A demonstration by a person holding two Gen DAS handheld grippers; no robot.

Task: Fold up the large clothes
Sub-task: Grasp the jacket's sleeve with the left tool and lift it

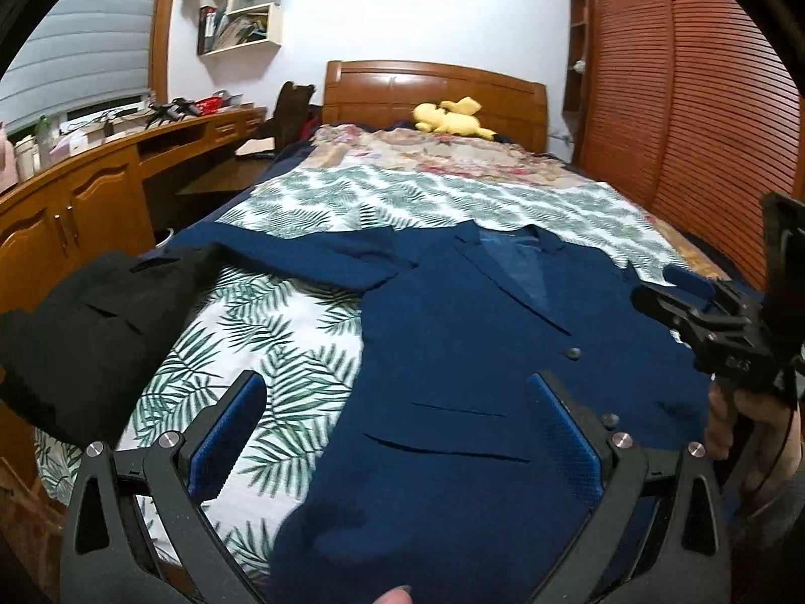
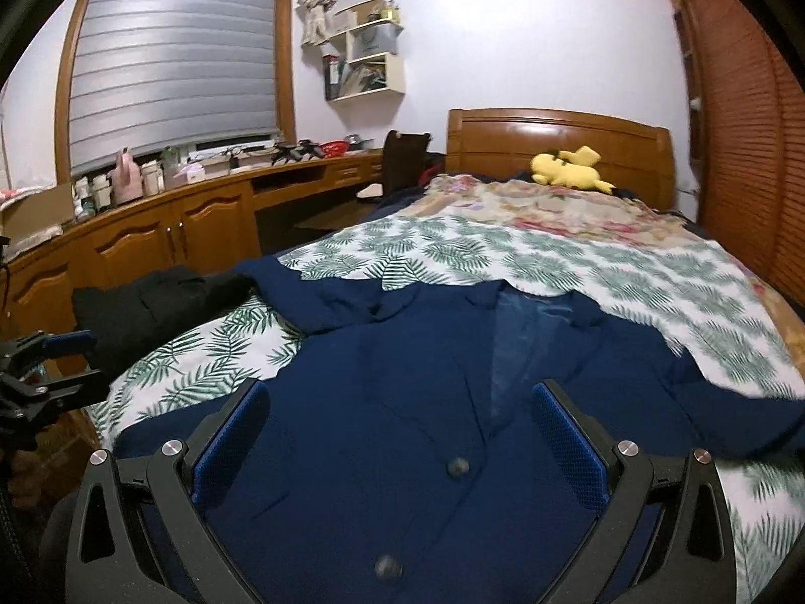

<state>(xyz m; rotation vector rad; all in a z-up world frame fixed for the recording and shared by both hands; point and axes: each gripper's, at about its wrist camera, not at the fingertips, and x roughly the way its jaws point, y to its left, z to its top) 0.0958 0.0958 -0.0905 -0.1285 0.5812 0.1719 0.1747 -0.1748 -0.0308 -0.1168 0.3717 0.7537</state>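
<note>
A navy blue suit jacket (image 1: 483,352) lies face up and spread out on the bed, with its collar toward the headboard and one sleeve stretched to the left. It also shows in the right wrist view (image 2: 402,402). My left gripper (image 1: 397,397) is open and empty, hovering over the jacket's lower left edge near the pockets. My right gripper (image 2: 400,402) is open and empty above the jacket's buttoned front. The right gripper also shows in the left wrist view (image 1: 704,322) at the jacket's right side. The left gripper appears at the left edge of the right wrist view (image 2: 45,367).
The bed carries a leaf-print sheet (image 1: 282,342) and a floral blanket (image 1: 443,156) farther back. A black garment (image 1: 95,322) lies at the bed's left edge. A yellow plush toy (image 1: 453,118) sits by the wooden headboard (image 1: 432,85). Wooden cabinets (image 1: 75,211) run along the left; a wardrobe (image 1: 694,100) stands on the right.
</note>
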